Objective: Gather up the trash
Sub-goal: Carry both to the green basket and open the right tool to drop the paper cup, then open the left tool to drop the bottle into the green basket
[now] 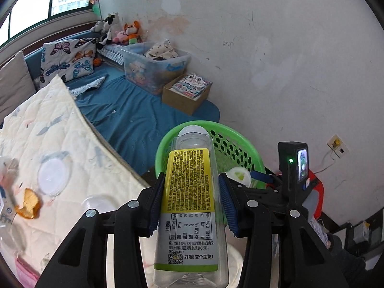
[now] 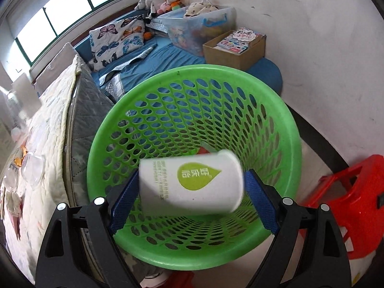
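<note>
My left gripper [image 1: 190,201] is clamped on a clear plastic bottle [image 1: 190,216], its blue pads [image 1: 155,204] pressing both sides of the body. The bottle looks empty, with a white screw cap [image 1: 192,129] pointing away from me and a yellow-green label [image 1: 188,182] dense with black print, then a pale panel with a nutrition table and a QR code (all of it in Chinese). It is held above the edge of the bed, cap end over the rim of the green basket [image 1: 230,139].

My right gripper [image 2: 192,189] hangs over the mouth of that green perforated basket [image 2: 285,129]. Between its blue pads [image 2: 123,204] sits a white paper cup [image 2: 192,184], lying sideways and blurred, with a green drop-shaped logo on it. The fingers are spread about as wide as the cup; I cannot tell whether they touch it. Something red and white lies deeper in the basket behind the cup.

On the cream quilt [image 1: 72,132] I see a clear plastic lid [image 1: 52,175] and an orange peel [image 1: 30,204]. A red stool [image 2: 348,206] stands just beside the basket.
</note>
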Demonstrator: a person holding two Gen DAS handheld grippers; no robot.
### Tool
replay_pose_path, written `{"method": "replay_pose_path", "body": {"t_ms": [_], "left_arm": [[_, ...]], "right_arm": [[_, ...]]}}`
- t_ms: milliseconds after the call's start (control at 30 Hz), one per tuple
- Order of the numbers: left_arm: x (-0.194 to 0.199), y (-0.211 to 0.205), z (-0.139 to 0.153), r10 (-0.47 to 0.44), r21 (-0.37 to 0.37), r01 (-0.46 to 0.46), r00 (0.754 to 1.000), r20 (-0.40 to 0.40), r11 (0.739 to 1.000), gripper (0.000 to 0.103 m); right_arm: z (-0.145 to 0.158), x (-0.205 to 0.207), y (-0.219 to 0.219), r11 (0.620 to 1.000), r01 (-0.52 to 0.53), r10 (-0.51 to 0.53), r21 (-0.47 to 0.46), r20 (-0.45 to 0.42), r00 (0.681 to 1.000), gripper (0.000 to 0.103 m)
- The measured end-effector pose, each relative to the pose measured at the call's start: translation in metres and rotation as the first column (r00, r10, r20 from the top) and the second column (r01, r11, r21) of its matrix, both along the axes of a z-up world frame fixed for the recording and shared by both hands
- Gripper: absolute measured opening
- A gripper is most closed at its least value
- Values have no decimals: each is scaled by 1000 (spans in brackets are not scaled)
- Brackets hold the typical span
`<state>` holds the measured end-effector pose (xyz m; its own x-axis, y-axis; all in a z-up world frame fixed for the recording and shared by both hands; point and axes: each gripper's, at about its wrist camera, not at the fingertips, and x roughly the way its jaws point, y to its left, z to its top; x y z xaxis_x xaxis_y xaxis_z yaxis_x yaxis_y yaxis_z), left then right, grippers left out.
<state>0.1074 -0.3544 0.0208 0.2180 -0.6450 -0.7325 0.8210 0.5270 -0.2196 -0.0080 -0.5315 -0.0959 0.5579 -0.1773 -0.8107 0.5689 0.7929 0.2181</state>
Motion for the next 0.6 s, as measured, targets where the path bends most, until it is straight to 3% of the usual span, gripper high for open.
{"method": "replay_pose_path", "body": {"t_ms": [600], "left_arm": [[-8, -74, -30, -75, 87, 78, 997, -35, 993, 44]], "right_arm": [[31, -36, 10, 996, 17, -9, -91, 86, 996, 86]]}}
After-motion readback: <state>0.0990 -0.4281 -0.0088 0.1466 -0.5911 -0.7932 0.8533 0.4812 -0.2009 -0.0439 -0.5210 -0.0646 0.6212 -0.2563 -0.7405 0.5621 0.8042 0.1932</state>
